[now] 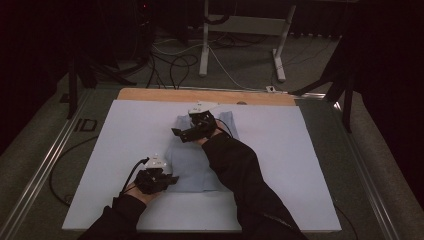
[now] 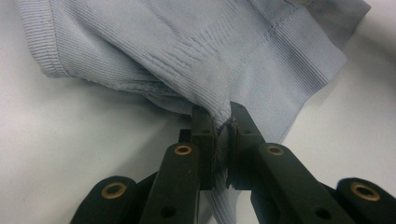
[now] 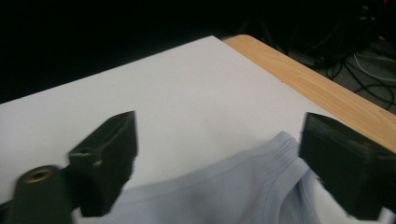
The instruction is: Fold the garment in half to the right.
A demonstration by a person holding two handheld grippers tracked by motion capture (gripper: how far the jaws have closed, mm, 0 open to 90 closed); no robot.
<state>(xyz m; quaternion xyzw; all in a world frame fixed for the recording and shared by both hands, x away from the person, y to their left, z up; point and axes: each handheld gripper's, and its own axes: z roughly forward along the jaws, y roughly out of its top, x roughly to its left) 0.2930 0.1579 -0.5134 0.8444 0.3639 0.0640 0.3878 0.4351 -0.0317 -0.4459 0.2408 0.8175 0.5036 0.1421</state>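
The light-blue knit garment (image 1: 200,155) lay flat on the white table (image 1: 280,165). The left gripper (image 2: 223,122) was clamped tight on a pinch of its ribbed fabric at the near corner. The right gripper (image 3: 215,154) hovered over the collar end, jaws spread wide, gripping nothing.

A garment (image 1: 200,160) lies on a sheet (image 1: 280,165) covering the table (image 1: 200,95), near its middle. The left gripper (image 1: 167,181) is at the garment's near left edge, the right gripper (image 1: 181,134) over its far end.
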